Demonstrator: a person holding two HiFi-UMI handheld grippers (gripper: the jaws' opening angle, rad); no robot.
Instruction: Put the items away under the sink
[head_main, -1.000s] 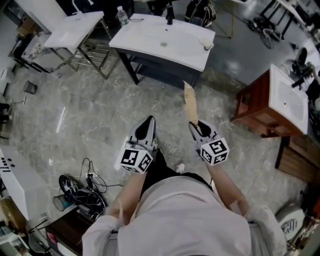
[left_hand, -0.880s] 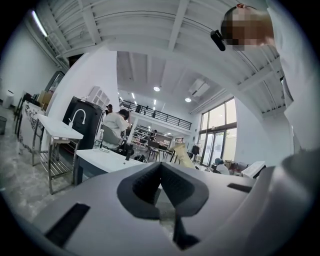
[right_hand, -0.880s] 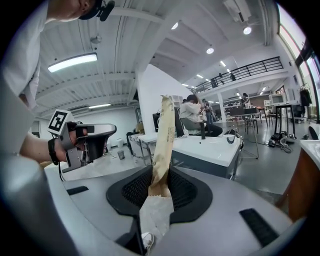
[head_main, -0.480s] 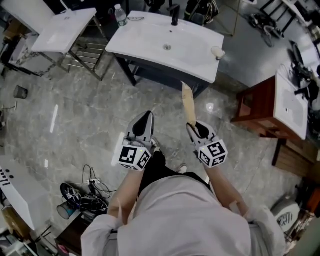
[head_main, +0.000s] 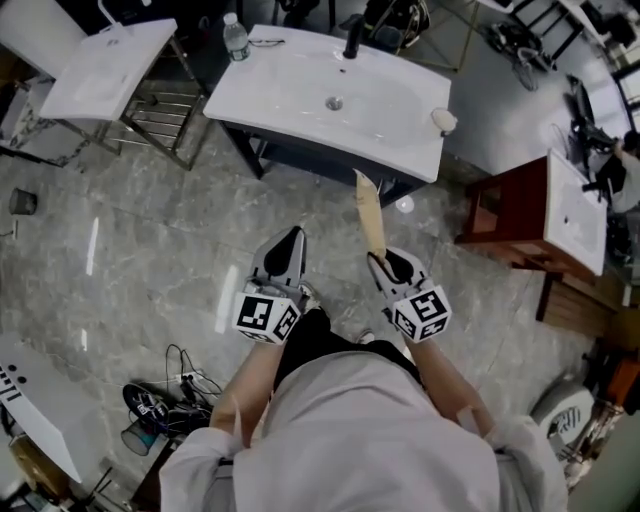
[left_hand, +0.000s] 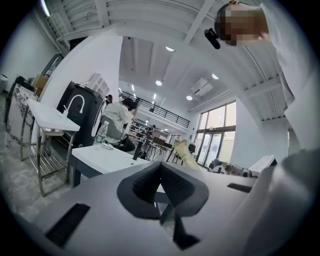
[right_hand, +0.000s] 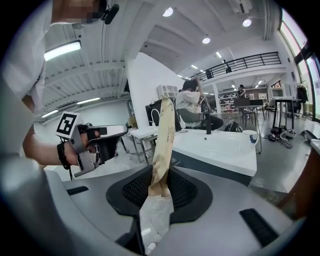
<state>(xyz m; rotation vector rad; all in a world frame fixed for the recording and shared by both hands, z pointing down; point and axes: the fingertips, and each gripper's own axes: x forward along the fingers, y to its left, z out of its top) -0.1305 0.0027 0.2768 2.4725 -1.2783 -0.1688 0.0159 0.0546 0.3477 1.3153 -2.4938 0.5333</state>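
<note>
My right gripper (head_main: 385, 259) is shut on a long flat tan paper packet (head_main: 368, 213) that sticks forward and up from the jaws; the same packet (right_hand: 163, 145) rises between the pads in the right gripper view. My left gripper (head_main: 286, 253) is shut with nothing between its jaws, level with the right one. Ahead stands a white sink top (head_main: 290, 95) on a dark cabinet (head_main: 310, 153), with a black tap (head_main: 353, 38), a water bottle (head_main: 234, 37) and a small cup (head_main: 441, 120) on it. The sink (right_hand: 227, 146) also shows in the right gripper view.
A second white sink on a metal frame (head_main: 105, 68) stands to the left, a reddish wooden cabinet with a white top (head_main: 540, 215) to the right. Cables and a small cup (head_main: 160, 405) lie on the marble floor at lower left. People sit in the background.
The sink has drawn closer and more central in the head view as the person walks toward it. Both grippers keep their pose, the packet still held.
</note>
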